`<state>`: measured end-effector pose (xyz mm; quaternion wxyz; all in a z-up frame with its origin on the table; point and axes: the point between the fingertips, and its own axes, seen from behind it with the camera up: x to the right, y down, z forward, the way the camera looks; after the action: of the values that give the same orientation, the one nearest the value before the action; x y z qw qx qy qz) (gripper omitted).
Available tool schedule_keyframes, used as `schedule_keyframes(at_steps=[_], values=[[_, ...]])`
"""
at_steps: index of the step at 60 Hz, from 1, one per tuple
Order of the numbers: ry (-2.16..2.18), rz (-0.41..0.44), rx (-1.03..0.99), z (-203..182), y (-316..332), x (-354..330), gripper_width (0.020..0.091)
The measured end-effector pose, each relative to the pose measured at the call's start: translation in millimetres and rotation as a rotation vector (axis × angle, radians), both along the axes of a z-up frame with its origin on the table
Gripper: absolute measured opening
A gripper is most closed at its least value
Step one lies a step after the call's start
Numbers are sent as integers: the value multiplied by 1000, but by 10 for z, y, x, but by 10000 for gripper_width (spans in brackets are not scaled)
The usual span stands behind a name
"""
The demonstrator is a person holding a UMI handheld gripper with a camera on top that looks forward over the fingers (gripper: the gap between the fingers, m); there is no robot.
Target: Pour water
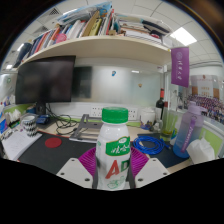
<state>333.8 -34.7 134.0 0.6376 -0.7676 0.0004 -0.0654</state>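
A white plastic bottle (114, 150) with a green cap and a green and red label stands upright between my fingers. My gripper (113, 163) has its purple pads (88, 159) pressed against both sides of the bottle, shut on it. The bottle's base and the fingertips are hidden low in the view. A clear plastic cup (185, 130) stands beyond and to the right of the bottle on the desk.
A blue coil of cable (149, 143) lies just right of the bottle. The desk (60, 150) carries a dark mat with a red disc (53, 142), cables and a striped mug (29, 125). A monitor (45, 80) and a bookshelf (90, 40) stand behind.
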Motion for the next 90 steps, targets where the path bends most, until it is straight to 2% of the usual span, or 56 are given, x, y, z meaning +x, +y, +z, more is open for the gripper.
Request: schedule_keyframes(at_steps=[5, 8, 9, 22, 35, 50, 59, 68, 90], values=[[9, 3, 9, -24, -62, 89, 363], [20, 1, -13, -61, -197, 172, 363], [12, 13, 4, 32, 32, 13, 363], [-30, -2, -39, -5, -9, 12, 363], [-320, 8, -93, 526, 340, -276, 363], [-856, 121, -186, 1037, 1035, -1314, 362], [-1211, 222, -189, 1005, 1330, -2130, 365], [-1507, 316, -207, 731, 1497, -2738, 364], [-1866, 333, -252, 438, 1707, -3116, 363]])
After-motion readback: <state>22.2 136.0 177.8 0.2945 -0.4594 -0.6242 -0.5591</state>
